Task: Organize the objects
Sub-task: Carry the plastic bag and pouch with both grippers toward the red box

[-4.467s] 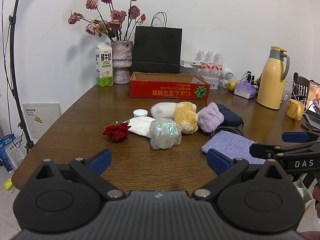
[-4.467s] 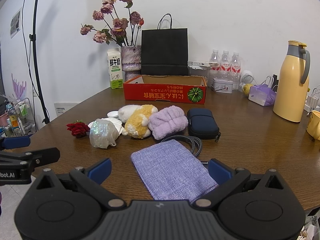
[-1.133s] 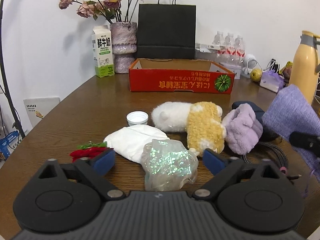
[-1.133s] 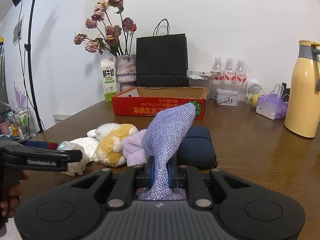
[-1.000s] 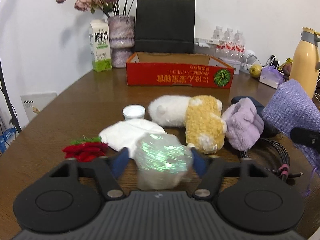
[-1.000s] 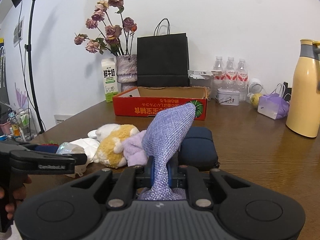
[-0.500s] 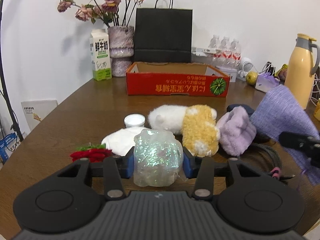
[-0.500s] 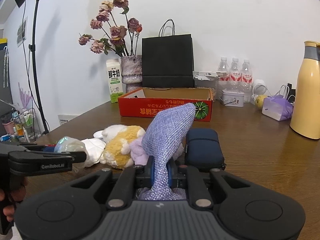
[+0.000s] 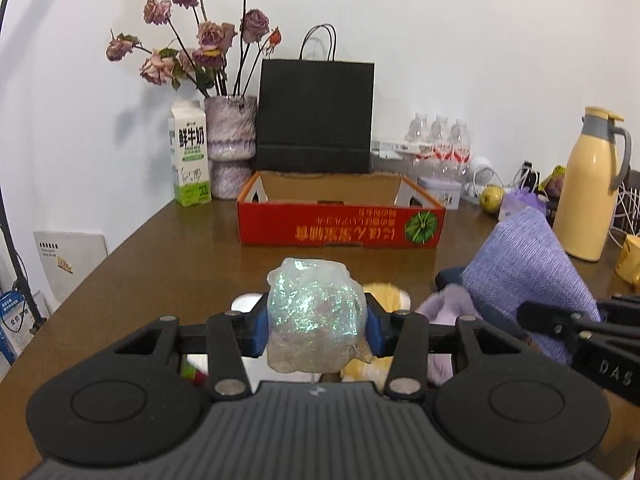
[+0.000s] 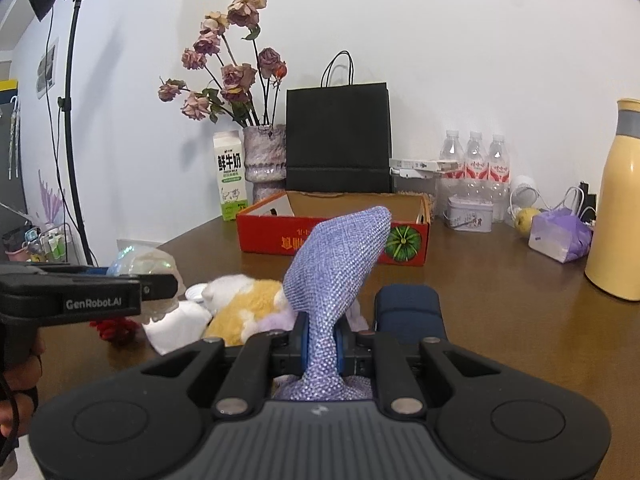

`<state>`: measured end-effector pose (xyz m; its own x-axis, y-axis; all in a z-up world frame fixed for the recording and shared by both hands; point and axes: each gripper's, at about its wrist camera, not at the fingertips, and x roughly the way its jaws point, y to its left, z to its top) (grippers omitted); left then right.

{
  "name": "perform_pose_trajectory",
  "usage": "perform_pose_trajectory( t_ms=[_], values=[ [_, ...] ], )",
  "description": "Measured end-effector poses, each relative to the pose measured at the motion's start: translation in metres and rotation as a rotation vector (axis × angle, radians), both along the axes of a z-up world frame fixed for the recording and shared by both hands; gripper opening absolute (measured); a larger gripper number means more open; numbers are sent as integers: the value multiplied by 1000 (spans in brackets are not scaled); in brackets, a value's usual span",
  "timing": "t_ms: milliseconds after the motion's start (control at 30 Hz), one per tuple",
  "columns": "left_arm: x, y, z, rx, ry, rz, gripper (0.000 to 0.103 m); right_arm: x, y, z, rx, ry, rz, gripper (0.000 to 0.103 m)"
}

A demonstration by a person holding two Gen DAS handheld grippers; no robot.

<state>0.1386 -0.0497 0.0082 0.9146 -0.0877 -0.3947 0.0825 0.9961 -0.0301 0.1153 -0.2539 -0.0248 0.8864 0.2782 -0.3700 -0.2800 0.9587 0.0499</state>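
My left gripper [image 9: 316,330] is shut on a crumpled iridescent wrap bundle [image 9: 316,316] and holds it above the brown table [image 9: 160,264]. In the right wrist view that same bundle [image 10: 144,262] shows at the left, behind the left gripper's black body. My right gripper [image 10: 320,340] is shut on a purple woven pouch [image 10: 340,264] that stands up between its pads; the pouch [image 9: 524,276] also appears at the right of the left wrist view. A white and yellow plush toy [image 10: 240,304], a lilac fluffy item [image 9: 440,312], a white cloth [image 10: 176,328], a red flower [image 10: 114,328] and a dark blue case [image 10: 408,312] lie on the table.
An open red cardboard box [image 9: 340,220] stands at mid-table. Behind it are a black paper bag [image 9: 316,116], a vase of dried roses [image 9: 230,144], a milk carton [image 9: 190,156] and water bottles [image 9: 438,144]. A yellow thermos [image 9: 588,200] stands at the right. A person's hand [image 10: 16,392] grips the left tool.
My left gripper closed on the iridescent bundle and lifted it off the table. The right gripper keeps the purple pouch raised, almost unmoved.
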Motion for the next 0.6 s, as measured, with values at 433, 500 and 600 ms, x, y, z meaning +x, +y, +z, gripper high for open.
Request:
perform_pose_trajectory(
  t_ms=[433, 500, 600],
  values=[
    [58, -10, 25, -44, -34, 23, 46, 66, 0, 19, 19, -25, 4, 11],
    [70, -10, 29, -55, -37, 31, 46, 77, 1, 22, 17, -27, 5, 11],
    [88, -10, 36, -66, -43, 46, 46, 94, 2, 28, 12, -33, 7, 11]
  ],
)
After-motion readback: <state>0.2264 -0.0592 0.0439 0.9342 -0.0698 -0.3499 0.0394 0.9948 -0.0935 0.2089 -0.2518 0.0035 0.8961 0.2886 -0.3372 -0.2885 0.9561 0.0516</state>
